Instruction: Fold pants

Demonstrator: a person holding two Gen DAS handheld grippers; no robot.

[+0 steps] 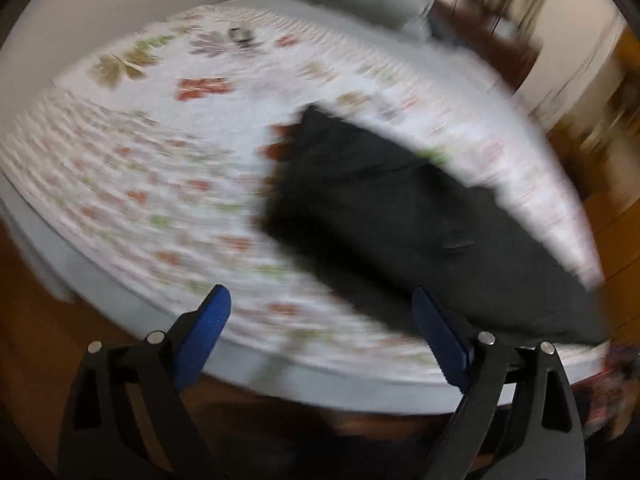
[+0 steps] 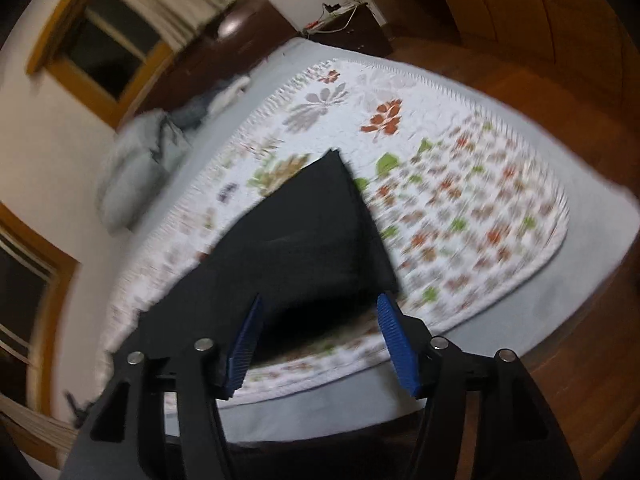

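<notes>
Black pants (image 1: 404, 216) lie flat on a white bedspread with a leaf print (image 1: 160, 184). In the left wrist view they are to the right of centre and reach the near bed edge. My left gripper (image 1: 322, 300) is open and empty, above the near edge of the bed, just left of the pants. In the right wrist view the pants (image 2: 304, 232) lie straight ahead. My right gripper (image 2: 318, 312) is open and empty, above the near end of the pants. Both views are blurred by motion.
A grey pillow (image 2: 132, 168) lies at the far left of the bed. Dark wooden furniture (image 2: 224, 40) and a window (image 2: 104, 52) stand behind the bed. Wooden floor (image 2: 560, 112) surrounds the bed. A grey sheet (image 2: 592, 216) edges the bedspread.
</notes>
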